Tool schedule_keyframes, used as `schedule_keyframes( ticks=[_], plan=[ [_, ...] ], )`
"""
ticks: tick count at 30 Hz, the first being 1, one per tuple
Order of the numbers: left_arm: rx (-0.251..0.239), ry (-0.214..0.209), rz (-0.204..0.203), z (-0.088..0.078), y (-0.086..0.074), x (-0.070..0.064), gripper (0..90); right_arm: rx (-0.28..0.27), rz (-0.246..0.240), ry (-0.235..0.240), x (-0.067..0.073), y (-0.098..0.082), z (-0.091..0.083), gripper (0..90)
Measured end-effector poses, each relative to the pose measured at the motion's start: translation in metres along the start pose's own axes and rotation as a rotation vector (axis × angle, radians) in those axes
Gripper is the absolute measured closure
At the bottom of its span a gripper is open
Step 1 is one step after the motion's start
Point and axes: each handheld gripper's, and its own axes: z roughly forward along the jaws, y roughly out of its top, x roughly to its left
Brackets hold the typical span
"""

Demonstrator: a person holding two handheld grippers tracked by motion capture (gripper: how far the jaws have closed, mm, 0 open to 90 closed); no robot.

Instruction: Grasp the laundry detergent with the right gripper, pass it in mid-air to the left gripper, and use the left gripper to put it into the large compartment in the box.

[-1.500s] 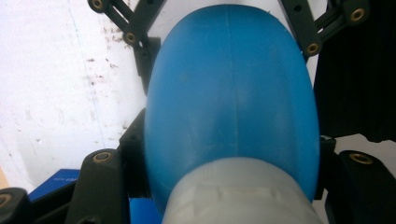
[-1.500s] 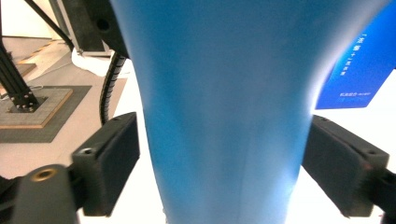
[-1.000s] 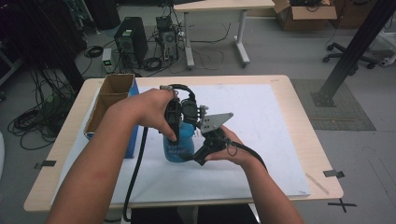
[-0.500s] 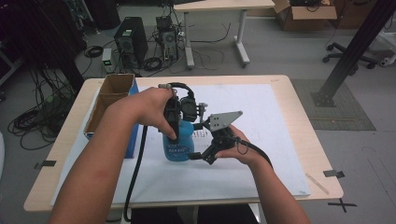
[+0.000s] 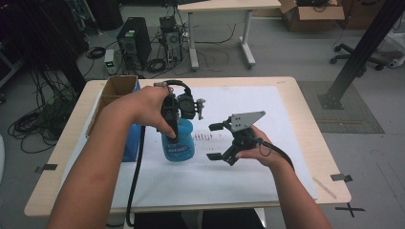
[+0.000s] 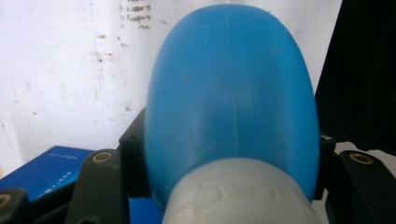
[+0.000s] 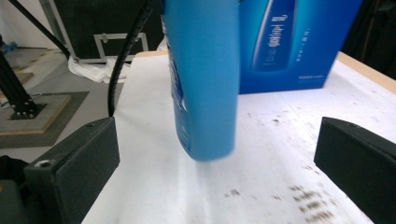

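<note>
From the high view, the left gripper comes down on the blue bottle, which stands at the table's centre, its jaws closed on the bottle's top. The left gripper view shows the bottle's rounded shoulder wedged between those jaws. At the bottle's 3 o'clock, well clear, the right gripper has its jaws wide apart, holding nothing. The bottle's label is too blurred to read. A blue box stands at its 9 o'clock, beside a cardboard box.

Blue box, cardboard box, white sheet, wooden table
</note>
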Motion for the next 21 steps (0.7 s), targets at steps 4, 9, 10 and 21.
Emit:
schedule_keyframes(
  ticks=[4, 9, 10, 21],
  plan=[
    [0.001, -0.006, -0.013, -0.002, 0.000, 0.001, 38.6, 0.012, -0.001, -0.018, -0.002, 0.002, -0.011, 0.1],
    [-0.005, -0.006, -0.048, -0.006, 0.000, 0.000, 38.5, 0.024, 0.000, -0.037, -0.005, 0.004, -0.020, 0.1],
    [-0.009, -0.002, -0.060, -0.008, 0.000, 0.000, 38.5, 0.027, 0.002, -0.041, -0.006, 0.004, -0.021, 0.1],
    [-0.017, 0.023, -0.288, -0.023, -0.008, 0.005, 38.5, 0.066, 0.013, -0.106, -0.014, 0.003, -0.043, 0.1]
  ],
)
